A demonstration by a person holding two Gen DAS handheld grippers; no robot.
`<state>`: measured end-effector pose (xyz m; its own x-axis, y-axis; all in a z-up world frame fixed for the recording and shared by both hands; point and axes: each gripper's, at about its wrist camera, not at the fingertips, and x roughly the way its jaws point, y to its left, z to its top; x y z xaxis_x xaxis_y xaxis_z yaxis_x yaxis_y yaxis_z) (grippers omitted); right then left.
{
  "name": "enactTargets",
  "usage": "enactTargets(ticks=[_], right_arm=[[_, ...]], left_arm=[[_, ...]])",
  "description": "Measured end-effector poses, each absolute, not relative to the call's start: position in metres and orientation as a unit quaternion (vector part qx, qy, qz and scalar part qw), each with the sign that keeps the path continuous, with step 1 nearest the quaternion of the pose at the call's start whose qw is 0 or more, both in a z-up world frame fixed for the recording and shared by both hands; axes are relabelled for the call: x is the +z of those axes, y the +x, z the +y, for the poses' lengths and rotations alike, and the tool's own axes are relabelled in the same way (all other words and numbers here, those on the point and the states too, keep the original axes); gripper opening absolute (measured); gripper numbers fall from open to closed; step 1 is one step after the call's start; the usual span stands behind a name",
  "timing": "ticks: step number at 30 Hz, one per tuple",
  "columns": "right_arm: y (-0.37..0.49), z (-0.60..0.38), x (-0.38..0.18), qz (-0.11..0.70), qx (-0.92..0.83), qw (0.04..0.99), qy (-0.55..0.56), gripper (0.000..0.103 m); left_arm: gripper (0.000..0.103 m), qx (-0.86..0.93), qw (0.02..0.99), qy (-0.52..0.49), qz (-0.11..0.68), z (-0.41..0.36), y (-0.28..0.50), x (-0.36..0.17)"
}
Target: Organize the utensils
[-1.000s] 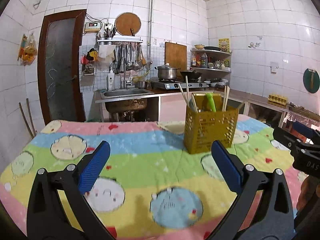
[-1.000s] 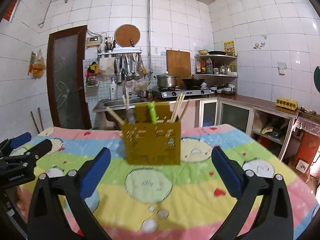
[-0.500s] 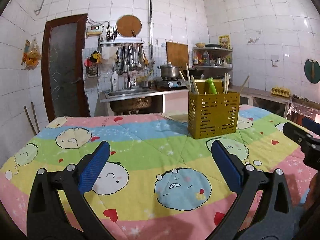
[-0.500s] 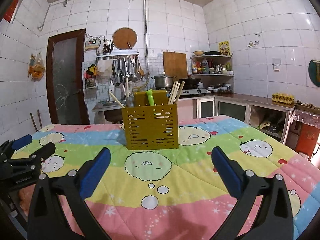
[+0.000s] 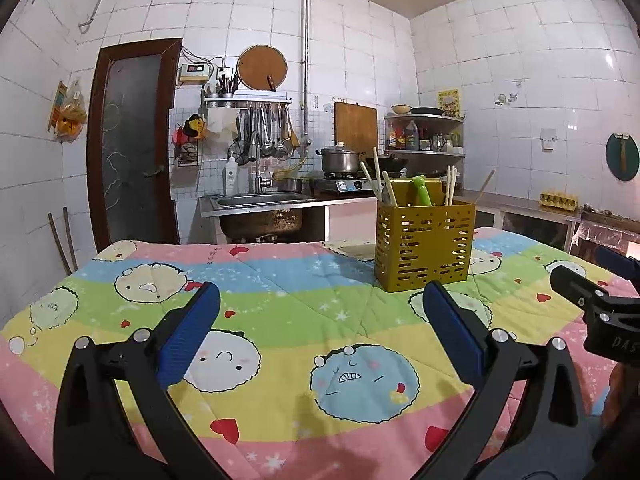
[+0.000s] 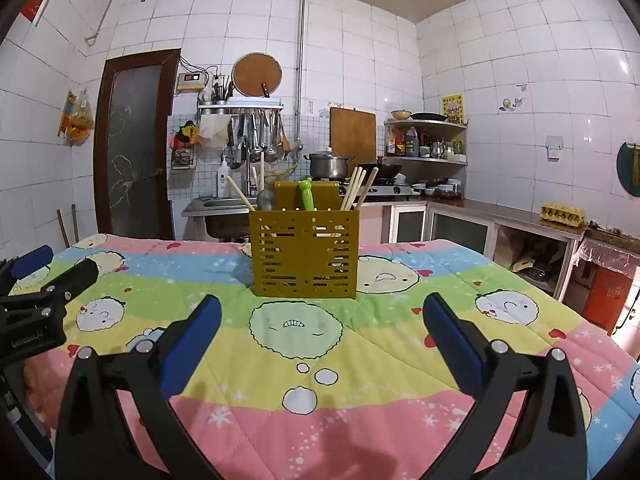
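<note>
i am holding my left gripper [image 5: 318, 314] and right gripper [image 6: 318, 314] released, fingers spread and empty, low over the tabletop [image 6: 400, 360]. the yellow caddy [image 6: 304, 254] is standing upright ahead, chopsticks [image 6: 356, 188] sorted inside, so i am judging nothing needs grasping.

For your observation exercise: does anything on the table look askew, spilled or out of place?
Nothing stands out. The yellow utensil holder stands upright on the quilted cloth, chopsticks and a green-handled utensil leaning inside it. Nothing spilled.

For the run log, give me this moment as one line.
left gripper: open, empty | right gripper: open, empty | yellow utensil caddy: upright on quilt, holds chopsticks, green-handled utensil
</note>
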<state>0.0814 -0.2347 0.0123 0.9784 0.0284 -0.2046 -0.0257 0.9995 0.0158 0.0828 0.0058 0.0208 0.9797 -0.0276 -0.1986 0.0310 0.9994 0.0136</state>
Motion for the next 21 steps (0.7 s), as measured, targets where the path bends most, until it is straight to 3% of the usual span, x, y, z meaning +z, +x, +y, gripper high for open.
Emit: enactTargets(ticks=[21], right_arm=[[0.0764,-0.2403,0.0125,0.092,0.010,0.996,0.013,0.099]], left_arm=[[0.098,-0.028,0.993,0.001,0.119,0.0083,0.0883,0.0175]])
